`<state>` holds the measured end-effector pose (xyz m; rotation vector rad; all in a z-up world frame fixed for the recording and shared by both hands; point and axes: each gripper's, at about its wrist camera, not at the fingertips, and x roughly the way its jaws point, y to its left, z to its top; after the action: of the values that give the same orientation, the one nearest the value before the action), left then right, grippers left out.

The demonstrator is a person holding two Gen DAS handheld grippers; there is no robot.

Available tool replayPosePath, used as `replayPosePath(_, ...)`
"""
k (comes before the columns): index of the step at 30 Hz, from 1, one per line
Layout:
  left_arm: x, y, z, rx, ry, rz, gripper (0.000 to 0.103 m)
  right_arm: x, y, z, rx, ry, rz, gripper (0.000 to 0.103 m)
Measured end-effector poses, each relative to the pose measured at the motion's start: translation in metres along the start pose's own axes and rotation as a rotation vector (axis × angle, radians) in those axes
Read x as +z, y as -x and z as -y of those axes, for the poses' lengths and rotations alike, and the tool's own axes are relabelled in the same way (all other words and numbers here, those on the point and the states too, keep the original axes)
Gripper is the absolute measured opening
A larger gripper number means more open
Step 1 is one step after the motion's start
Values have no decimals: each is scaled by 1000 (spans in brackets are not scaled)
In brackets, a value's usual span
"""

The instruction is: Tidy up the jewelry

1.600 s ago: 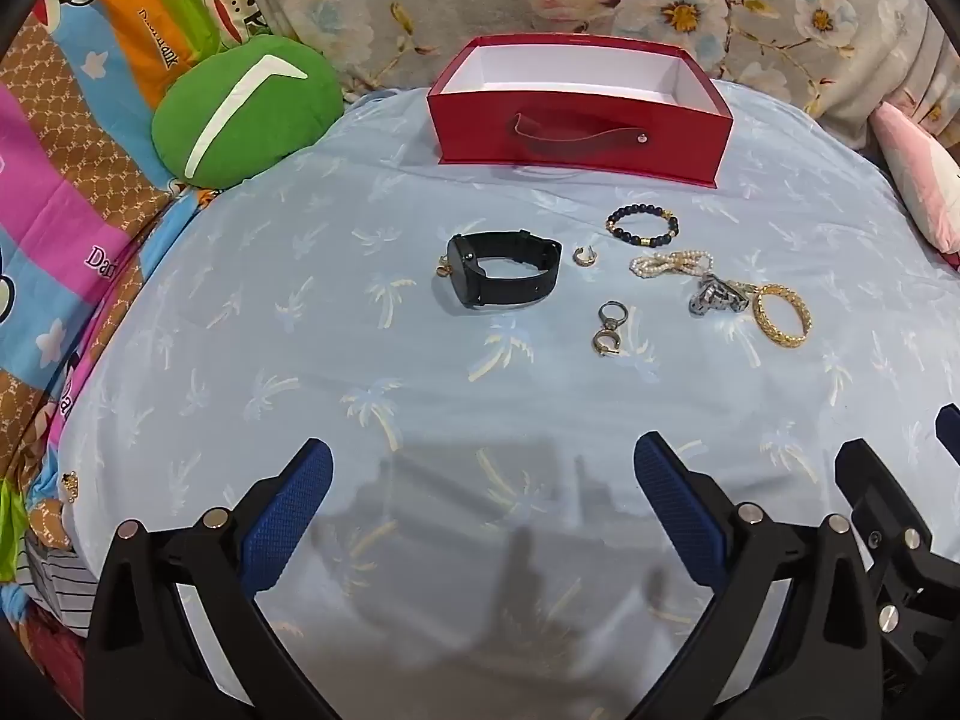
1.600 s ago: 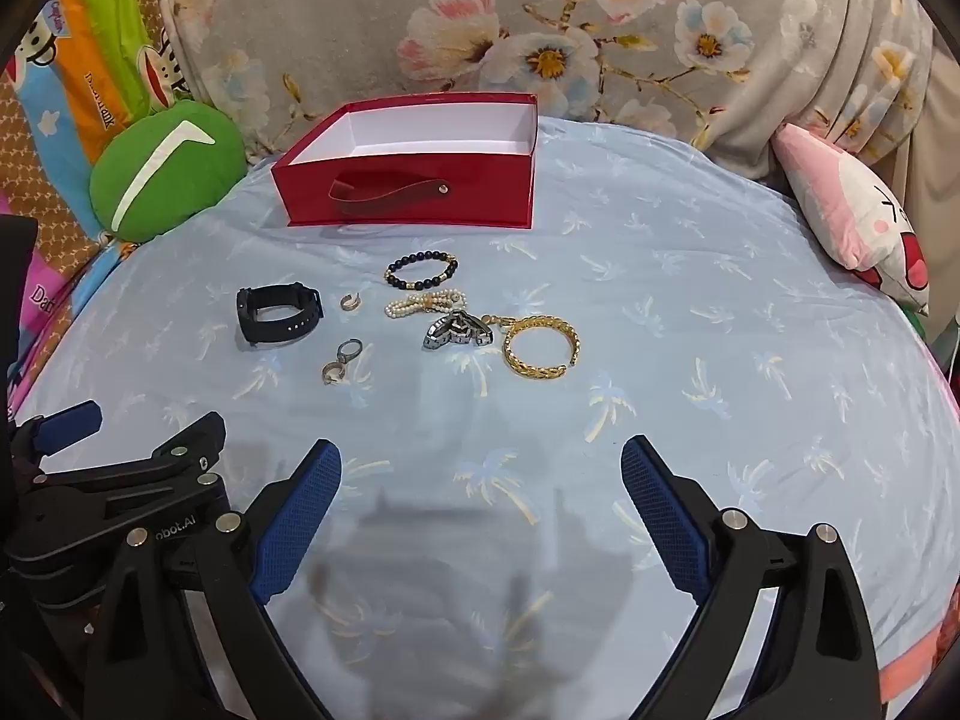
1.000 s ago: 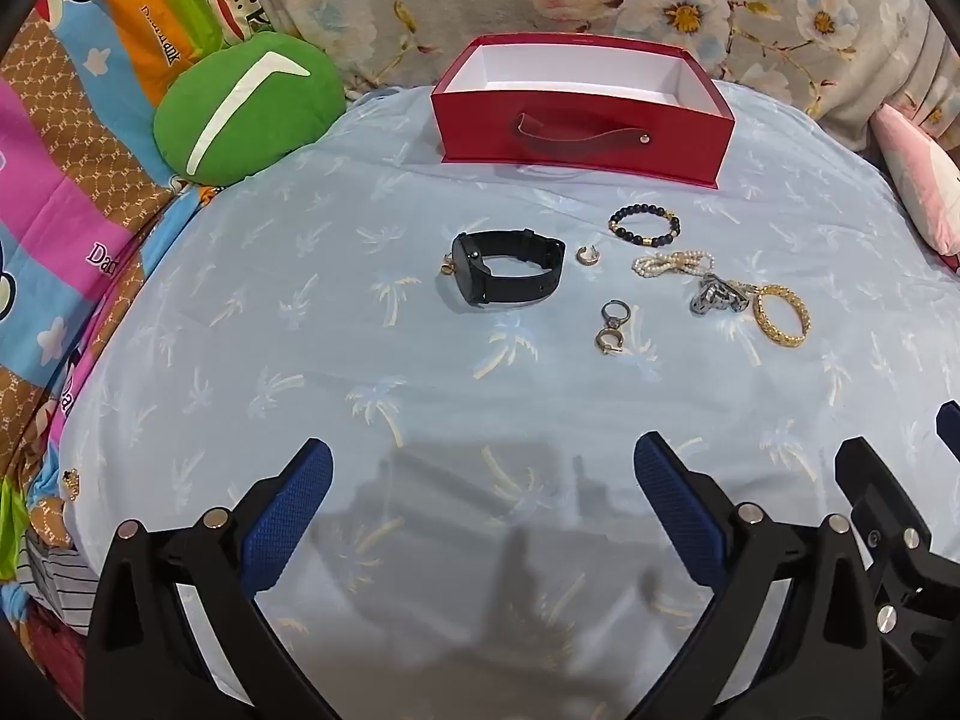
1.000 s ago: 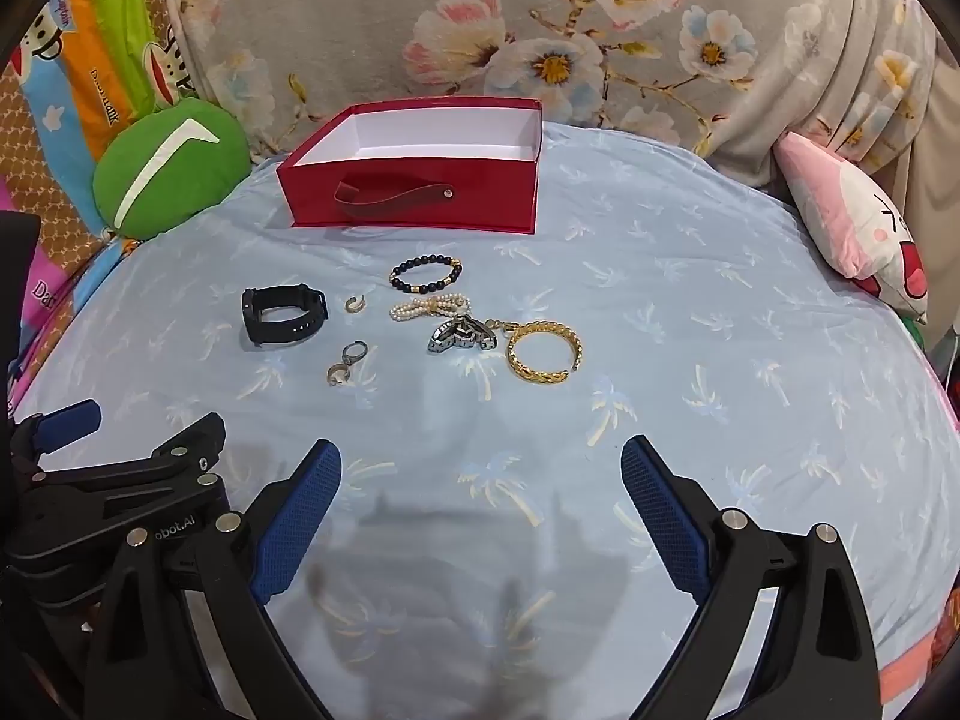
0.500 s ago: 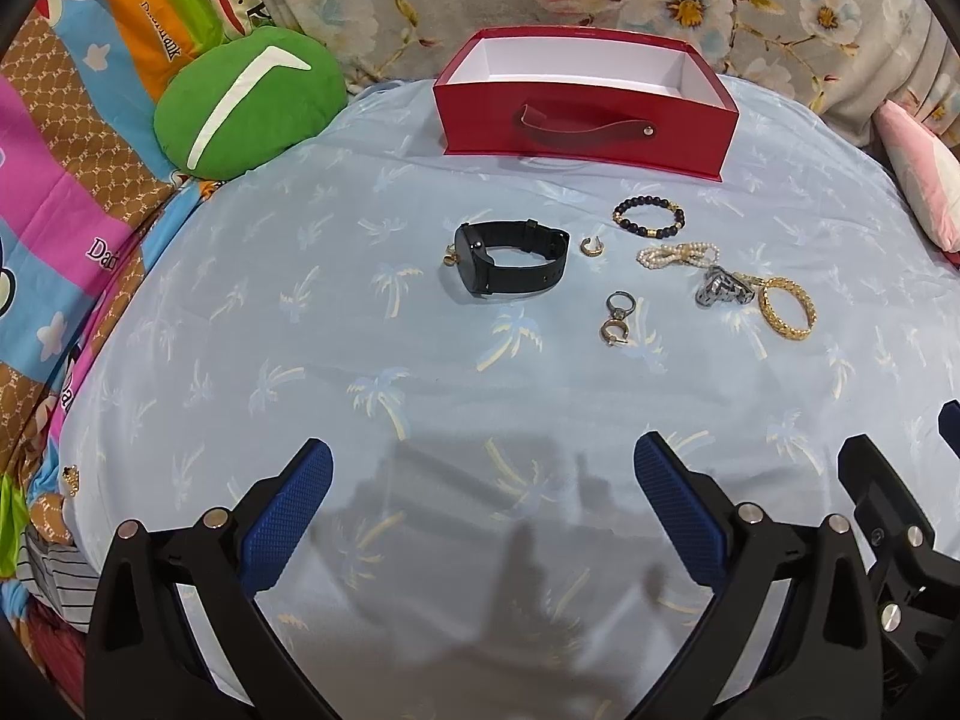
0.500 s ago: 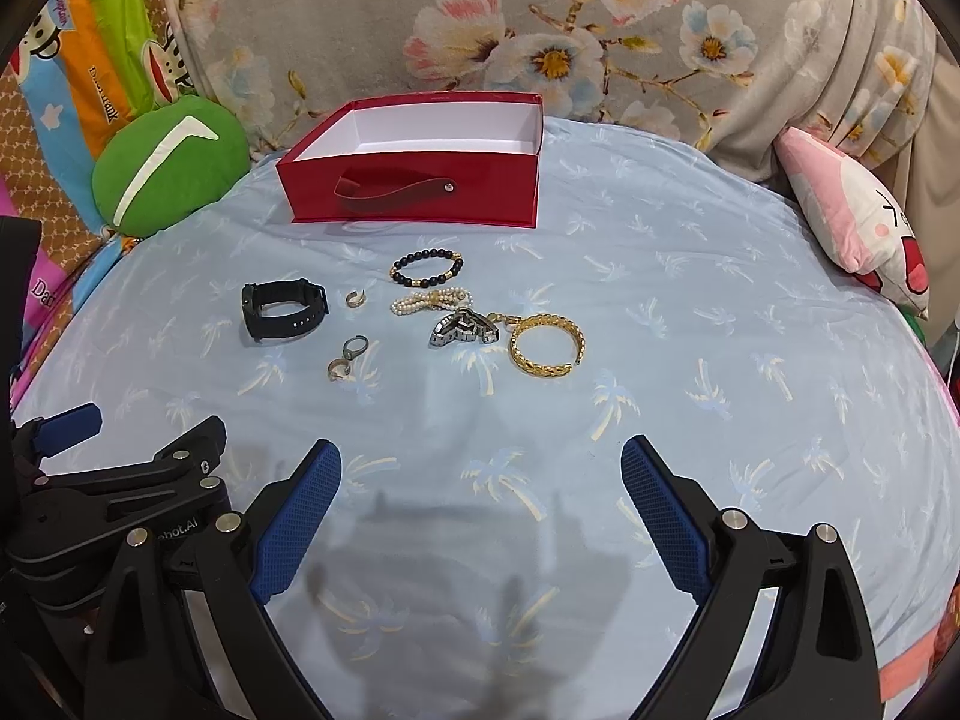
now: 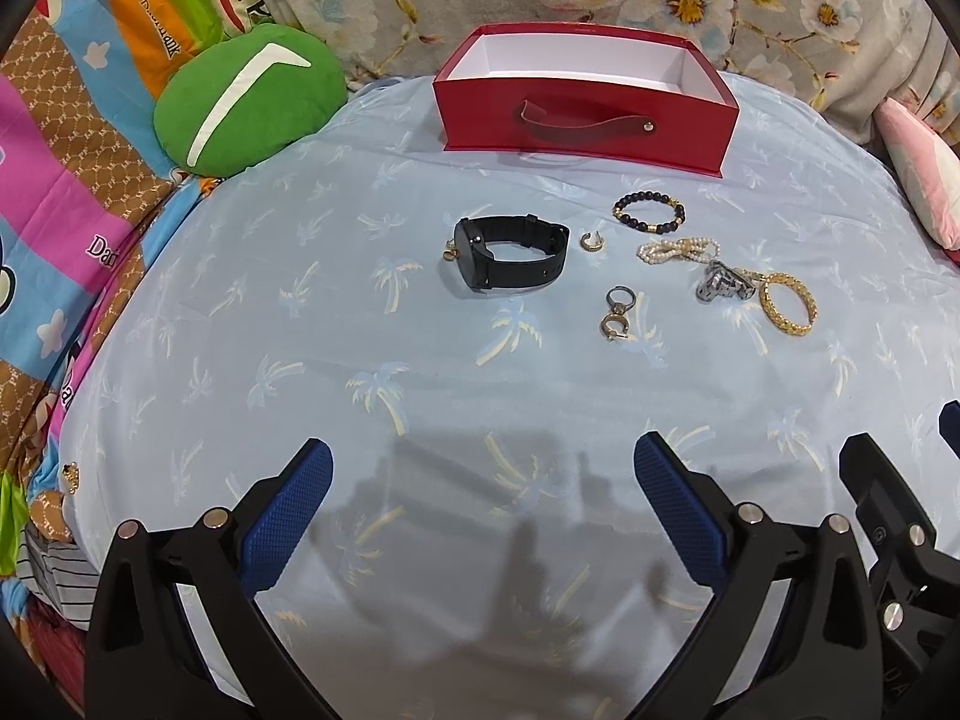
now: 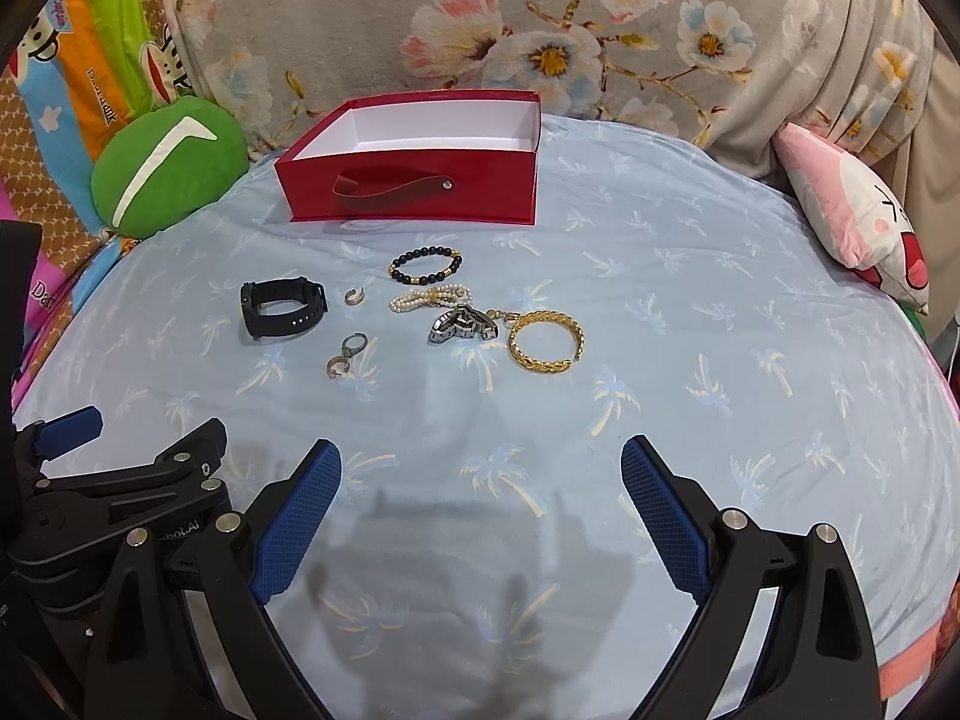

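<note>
An open red box (image 7: pixel 588 114) (image 8: pixel 414 180) with a white inside stands at the far side of the blue sheet. In front of it lie a black watch (image 7: pixel 510 261) (image 8: pixel 282 307), a black bead bracelet (image 7: pixel 648 211) (image 8: pixel 426 264), a pearl bracelet (image 7: pixel 678 251) (image 8: pixel 429 299), a silver clasp piece (image 7: pixel 723 288) (image 8: pixel 462 325), a gold bangle (image 7: pixel 787 303) (image 8: pixel 545 341) and small rings (image 7: pixel 618 315) (image 8: pixel 347 355). My left gripper (image 7: pixel 483 516) and right gripper (image 8: pixel 480 516) are open and empty, well short of the jewelry.
A green round cushion (image 7: pixel 246 96) (image 8: pixel 162 165) lies at the left. A pink pillow (image 8: pixel 852 222) lies at the right. Floral fabric (image 8: pixel 540 30) rises behind the box. The left gripper's body (image 8: pixel 108 492) shows at the lower left of the right wrist view.
Both grippers have moved slightly forward and up, so the box and jewelry sit a little closer in view. Nothing was grasped or moved.
</note>
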<state>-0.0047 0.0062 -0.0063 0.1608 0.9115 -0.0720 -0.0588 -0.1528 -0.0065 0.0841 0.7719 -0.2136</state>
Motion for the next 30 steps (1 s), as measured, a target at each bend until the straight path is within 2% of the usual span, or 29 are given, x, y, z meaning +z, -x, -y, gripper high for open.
replayPosePath(30,-4,-3,-3,-1,5,-8,98,-5,-6,-2,0,-2,-11,93)
